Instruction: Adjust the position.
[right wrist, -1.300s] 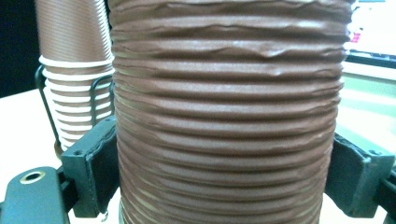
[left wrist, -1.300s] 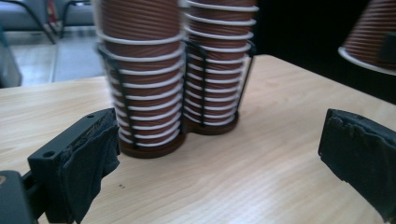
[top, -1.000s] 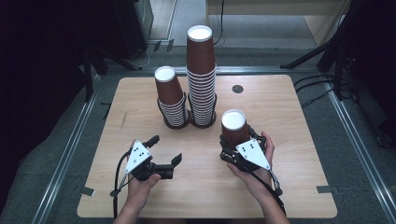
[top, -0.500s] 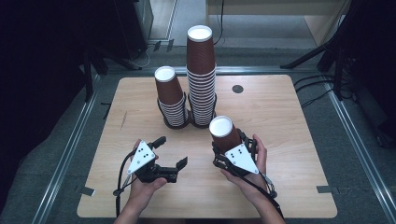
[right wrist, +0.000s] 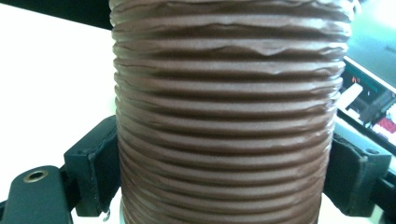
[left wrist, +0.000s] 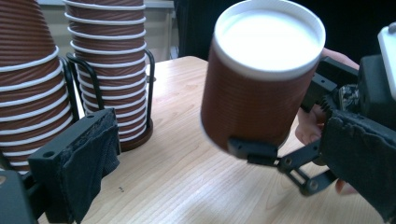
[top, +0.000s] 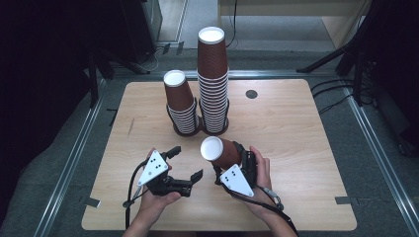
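A single brown ribbed paper cup (top: pixel 223 152) hangs above the table's front middle, lying tilted with its white base toward the left. My right gripper (top: pixel 236 160) is shut on it, and in the right gripper view the cup (right wrist: pixel 229 116) stands between both pads (right wrist: pixel 95 163). My left gripper (top: pixel 187 163) is open just left of the cup, with nothing between its jaws. In the left gripper view the cup (left wrist: pixel 257 102) hangs between and beyond my left gripper's (left wrist: pixel 224 163) two jaws, apart from both, with the other gripper's fingers (left wrist: pixel 252 150) on it.
Two stacks of upside-down brown cups stand in black wire holders at the table's back middle: a short stack (top: pixel 180 106) and a tall stack (top: pixel 213 79). The wooden table (top: pixel 306 148) has a small round dark disc (top: pixel 251 94) at the back right.
My right gripper has carried the cup left and toward the front, tipping it from upright onto its side. My left gripper has stayed open and shifted slightly.
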